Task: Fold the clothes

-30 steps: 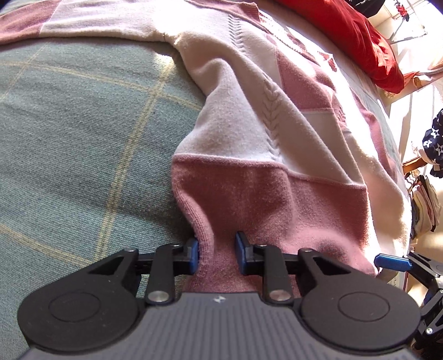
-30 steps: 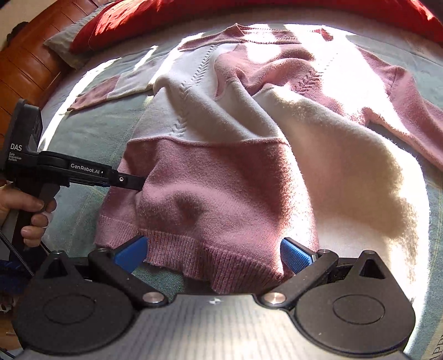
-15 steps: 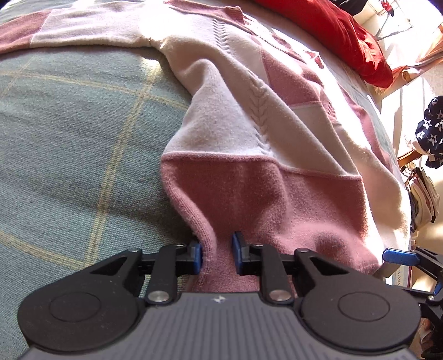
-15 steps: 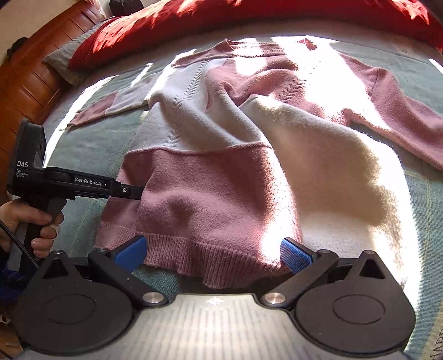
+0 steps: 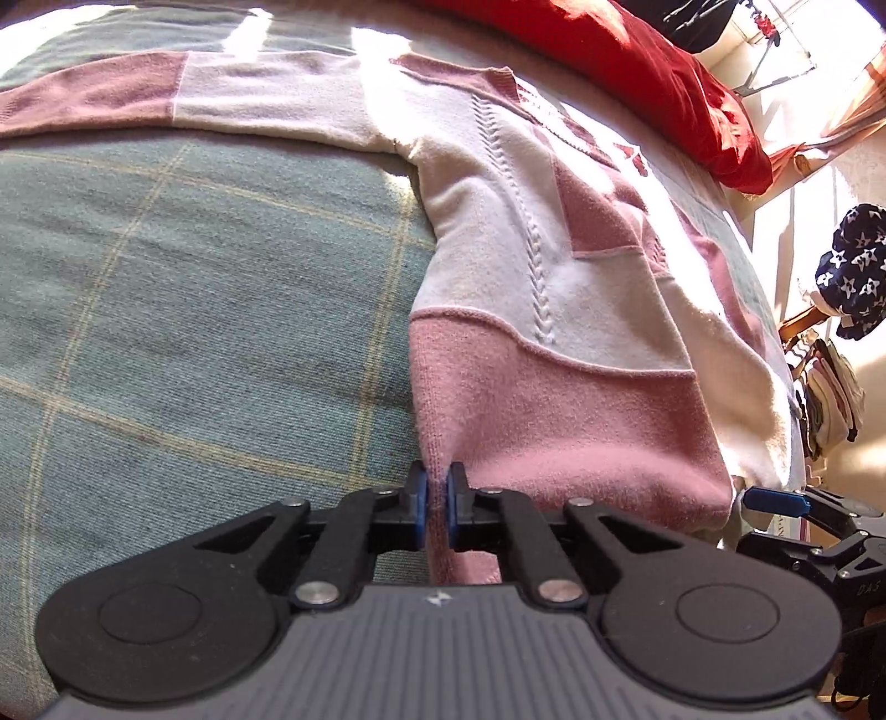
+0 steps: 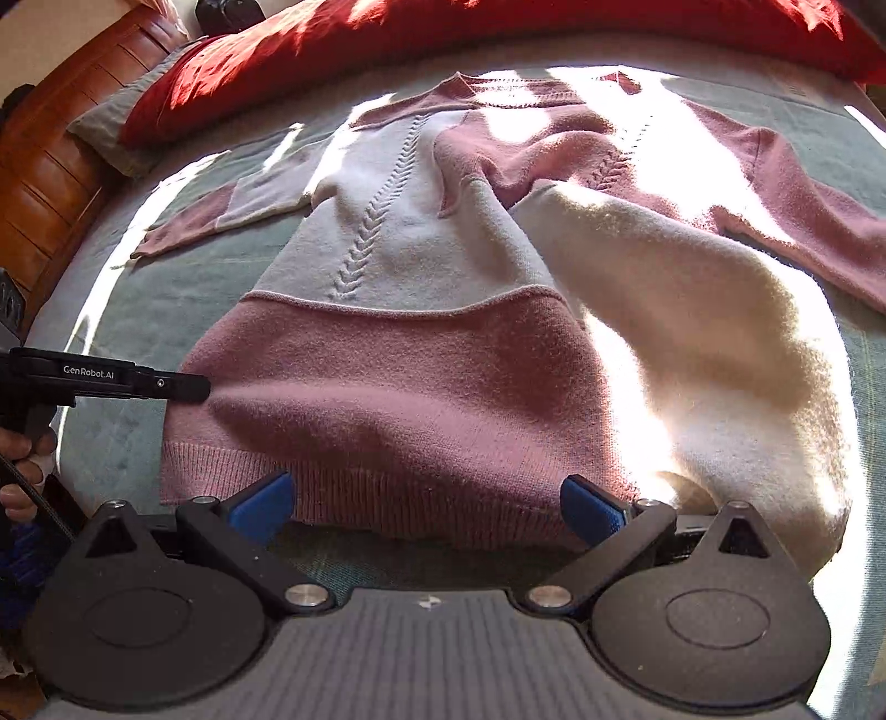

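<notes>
Closing since the earlier frame, my left gripper pinched the sweater at its side edge near the hem, to anchor that corner. My right gripper hung spread at the hem, gripping nothing, while the sweater lay sleeves-out on the bedspread.

bedroom: plaid bedspread, red pillow

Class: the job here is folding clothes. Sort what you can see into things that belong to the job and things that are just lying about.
Belonging to the job:
- pink and white sweater
- left gripper, shut on the sweater's side edge
- right gripper, open at the hem

Just lying about:
- red pillow
- plaid bedcover
- star-patterned cloth
</notes>
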Demonstrator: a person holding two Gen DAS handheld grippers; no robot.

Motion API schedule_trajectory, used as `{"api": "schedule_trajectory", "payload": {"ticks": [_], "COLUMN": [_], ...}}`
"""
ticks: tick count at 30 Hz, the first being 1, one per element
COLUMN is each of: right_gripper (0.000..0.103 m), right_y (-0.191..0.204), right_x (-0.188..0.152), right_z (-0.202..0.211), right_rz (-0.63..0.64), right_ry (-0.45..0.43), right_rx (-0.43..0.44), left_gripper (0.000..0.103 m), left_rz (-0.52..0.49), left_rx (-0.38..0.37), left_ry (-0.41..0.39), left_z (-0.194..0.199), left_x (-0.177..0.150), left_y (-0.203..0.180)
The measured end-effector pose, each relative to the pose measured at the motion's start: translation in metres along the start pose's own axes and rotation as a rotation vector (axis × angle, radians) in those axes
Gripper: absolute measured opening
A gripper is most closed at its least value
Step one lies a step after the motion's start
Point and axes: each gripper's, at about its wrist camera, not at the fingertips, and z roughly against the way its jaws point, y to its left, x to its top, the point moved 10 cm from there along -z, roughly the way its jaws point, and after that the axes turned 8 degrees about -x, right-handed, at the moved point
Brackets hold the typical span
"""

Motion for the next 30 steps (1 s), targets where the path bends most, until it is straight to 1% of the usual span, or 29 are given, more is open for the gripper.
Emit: {"api": "schedule_trajectory", "payload": {"ticks": [3,5,7,8,9,14,15,17,18,19,21,23,26,29,30], "right_gripper": [0.103,0.103,0.103,0.103,0.103,0.103,0.103,0.103,0.101,0.1,0.098,0.096,0.092,0.092,0.09], "right_y": [-0.008,-0.019,-0.034,-0.043,-0.054,-0.12,-0.135,-0.166,-0.177,-0.177,-0.171,-0.166,-0.157,-0.148,-0.144], "right_x": [-0.002,-0.004,-0.005,-0.003,-0.003,0.005,0.005,0.005,0.004,0.004,0.004,0.004,0.004,0.003,0.001], "right_z": [0.005,0.01,0.018,0.024,0.03,0.045,0.042,0.032,0.026,0.021,0.013,0.006,-0.004,-0.014,-0.014], "right_rz": [-0.024,-0.055,-0.082,-0.093,-0.106,-0.159,-0.188,-0.259,-0.295,-0.3,-0.291,-0.281,-0.267,-0.252,-0.24], "right_ry": [0.014,0.021,0.013,0.004,-0.009,-0.067,-0.064,-0.05,-0.037,-0.024,0.002,0.027,0.066,0.104,0.117], "right_rx": [-0.01,-0.021,-0.05,-0.07,-0.091,-0.219,-0.218,-0.198,-0.172,-0.143,-0.089,-0.034,0.047,0.128,0.142], "left_gripper": [0.005,0.006,0.01,0.015,0.016,0.021,0.022,0.024,0.028,0.03,0.041,0.047,0.047,0.047,0.047], "left_rz": [0.025,0.006,-0.004,-0.009,-0.015,-0.002,-0.001,-0.006,-0.01,-0.015,-0.025,-0.044,-0.062,-0.012,0.005], "left_rx": [-0.013,-0.011,0.001,0.006,0.009,0.011,0.015,0.022,0.023,0.025,0.028,0.031,0.03,-0.01,-0.023], "left_ry": [0.026,0.036,0.045,0.047,0.04,0.009,0.007,0.01,0.009,0.005,-0.006,-0.006,0.002,0.02,0.026], "left_z": [-0.007,-0.017,-0.026,-0.03,-0.032,-0.032,-0.031,-0.032,-0.032,-0.033,-0.037,-0.043,-0.05,-0.047,-0.047], "left_x": [-0.001,-0.003,-0.006,-0.007,-0.008,-0.009,-0.008,-0.006,-0.004,0.0,0.007,0.014,0.02,0.004,-0.001], "left_y": [0.009,0.011,0.013,0.014,0.015,0.018,0.019,0.018,0.018,0.017,0.014,0.01,0.003,0.002,0.002]}}
